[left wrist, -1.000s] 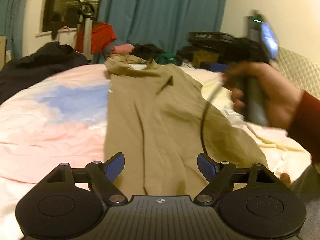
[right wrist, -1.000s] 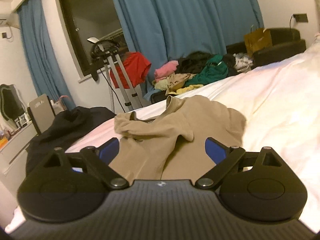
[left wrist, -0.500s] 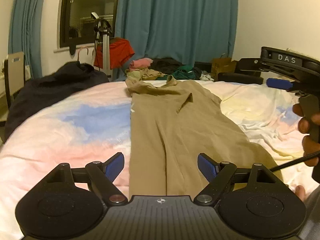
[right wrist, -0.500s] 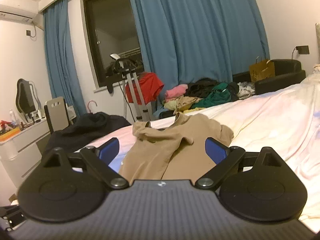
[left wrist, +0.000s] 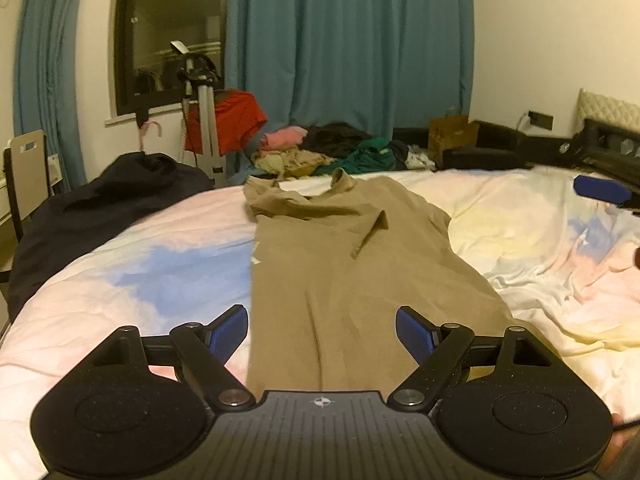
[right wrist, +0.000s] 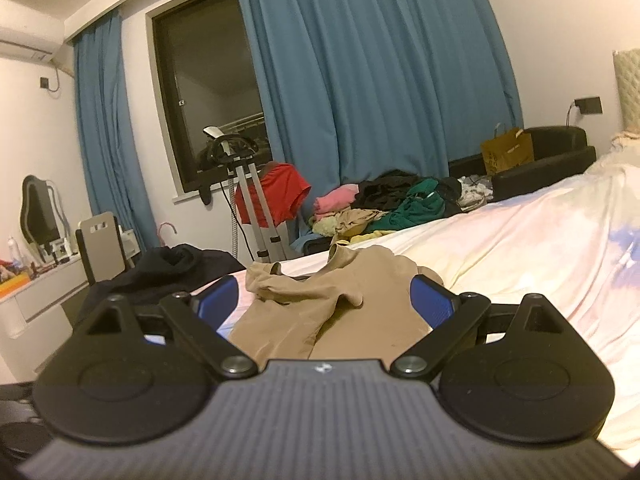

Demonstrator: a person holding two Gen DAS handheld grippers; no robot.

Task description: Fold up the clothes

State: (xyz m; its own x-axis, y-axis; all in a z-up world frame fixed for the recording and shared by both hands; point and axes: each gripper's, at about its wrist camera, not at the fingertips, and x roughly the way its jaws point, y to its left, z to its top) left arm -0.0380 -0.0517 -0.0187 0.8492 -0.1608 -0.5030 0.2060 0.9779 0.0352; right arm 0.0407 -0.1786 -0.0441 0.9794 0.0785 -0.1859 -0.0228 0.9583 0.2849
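Observation:
A tan long-sleeved garment (left wrist: 352, 264) lies lengthwise on the bed, both sleeves folded in over the body, collar at the far end. My left gripper (left wrist: 322, 330) is open and empty, held above the garment's near hem. My right gripper (right wrist: 324, 300) is open and empty, raised over the garment (right wrist: 340, 312), facing its collar end. Its blue pad (left wrist: 600, 190) shows at the right edge of the left wrist view.
The bed has a pastel pink, blue and yellow cover (left wrist: 160, 264). A black garment (left wrist: 120, 196) lies at its far left. A pile of clothes (left wrist: 332, 154) sits beyond the bed under blue curtains. A stand with a red garment (left wrist: 228, 124) is by the window.
Both grippers have lifted and pulled back from the garment, and the views now look higher across the room. The right gripper has moved out to the right of the left wrist view.

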